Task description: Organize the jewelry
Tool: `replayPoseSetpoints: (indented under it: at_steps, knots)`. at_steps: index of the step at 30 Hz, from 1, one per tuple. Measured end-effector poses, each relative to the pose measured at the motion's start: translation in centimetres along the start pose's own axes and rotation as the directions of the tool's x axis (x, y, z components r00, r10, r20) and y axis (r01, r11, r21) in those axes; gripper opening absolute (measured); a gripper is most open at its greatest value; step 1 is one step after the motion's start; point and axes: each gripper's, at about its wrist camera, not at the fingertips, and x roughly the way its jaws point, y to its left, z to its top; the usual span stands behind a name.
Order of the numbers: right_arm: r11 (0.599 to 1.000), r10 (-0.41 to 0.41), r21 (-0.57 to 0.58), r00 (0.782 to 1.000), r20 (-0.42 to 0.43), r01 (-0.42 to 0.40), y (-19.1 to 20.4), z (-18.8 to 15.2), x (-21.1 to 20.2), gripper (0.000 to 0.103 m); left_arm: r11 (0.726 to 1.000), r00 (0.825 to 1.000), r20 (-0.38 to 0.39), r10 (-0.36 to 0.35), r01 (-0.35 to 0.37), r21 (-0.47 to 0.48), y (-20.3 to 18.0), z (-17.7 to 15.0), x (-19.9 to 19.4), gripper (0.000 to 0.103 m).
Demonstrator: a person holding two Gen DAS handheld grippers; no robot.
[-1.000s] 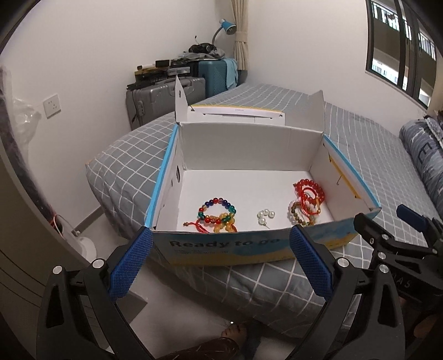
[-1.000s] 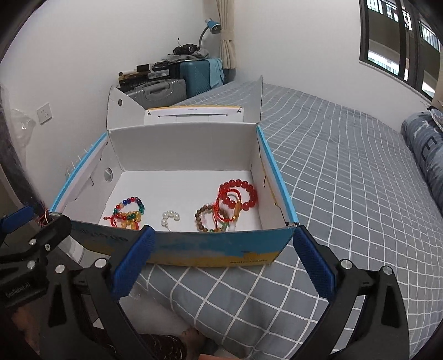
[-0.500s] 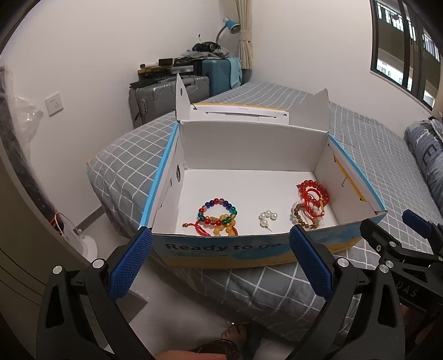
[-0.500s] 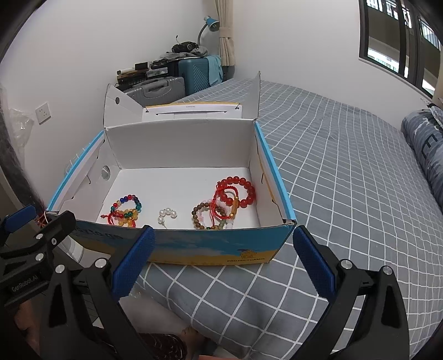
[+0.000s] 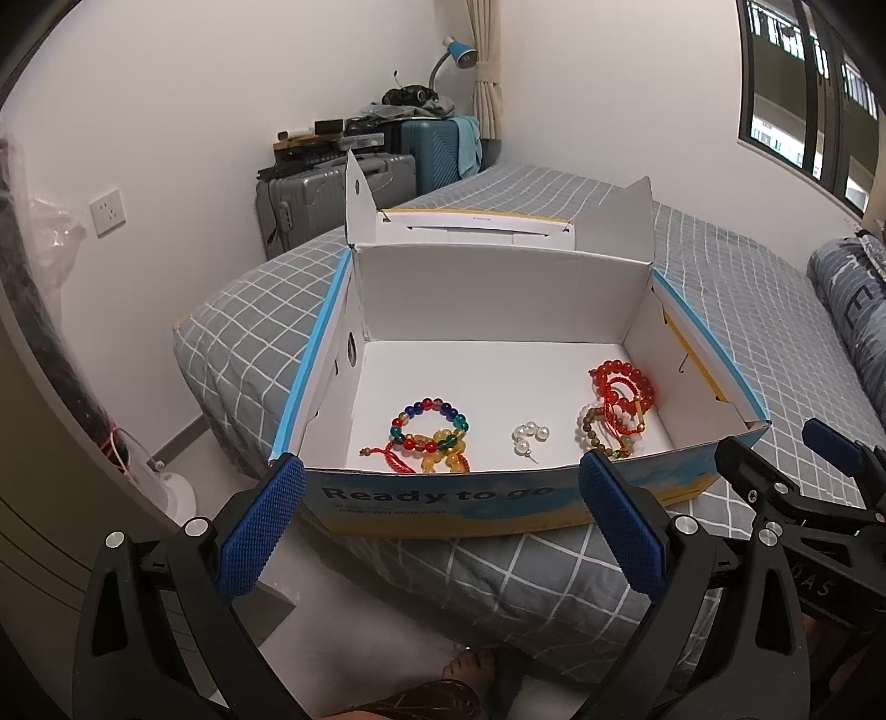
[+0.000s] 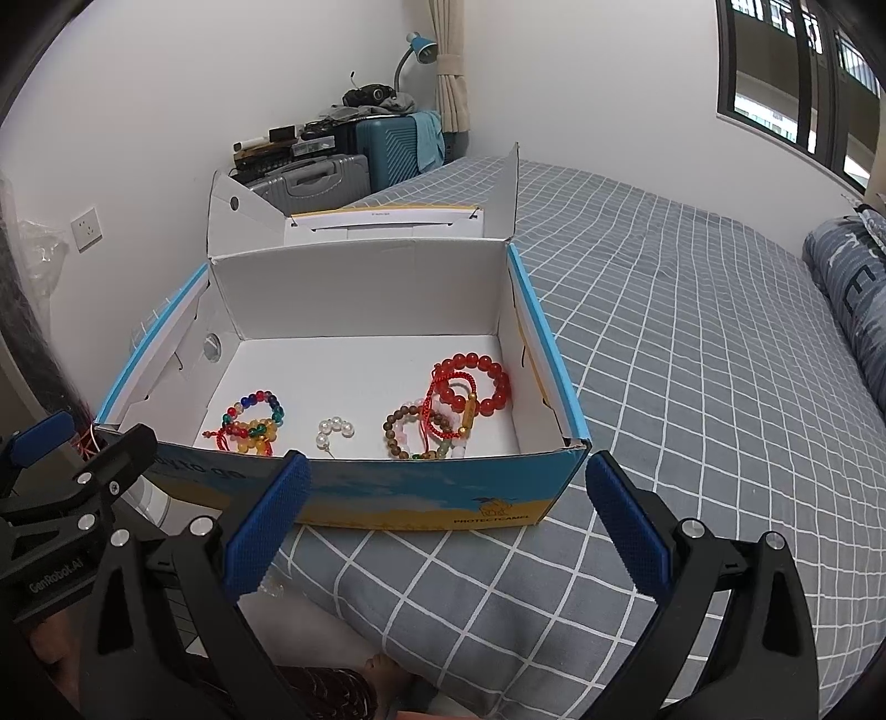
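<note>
An open cardboard box with a white inside sits at the bed's near corner. Inside it lie a multicoloured bead bracelet with a yellow one, a small pearl piece, a brown bead bracelet and a red bead bracelet with red cord. My left gripper hangs open in front of the box's near wall, holding nothing. My right gripper is open too, just short of the box's front right corner.
The bed with a grey checked sheet stretches away to the right. Suitcases and a blue lamp stand in the far corner. A rolled dark quilt lies at the right. A person's foot is on the floor below.
Both grippers have pulled back and risen a little, so the box sits slightly farther off and more of its floor shows. Nothing in the box has moved.
</note>
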Motion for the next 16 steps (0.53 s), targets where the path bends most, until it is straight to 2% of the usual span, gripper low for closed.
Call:
replayPoseSetpoints:
  at_steps: [16]
  knots:
    - [1.000, -0.002, 0.002, 1.000, 0.001, 0.002, 0.01, -0.02, 0.01, 0.095, 1.000, 1.000, -0.006, 0.006, -0.006, 0.001, -0.36, -0.06, -0.08, 0.097]
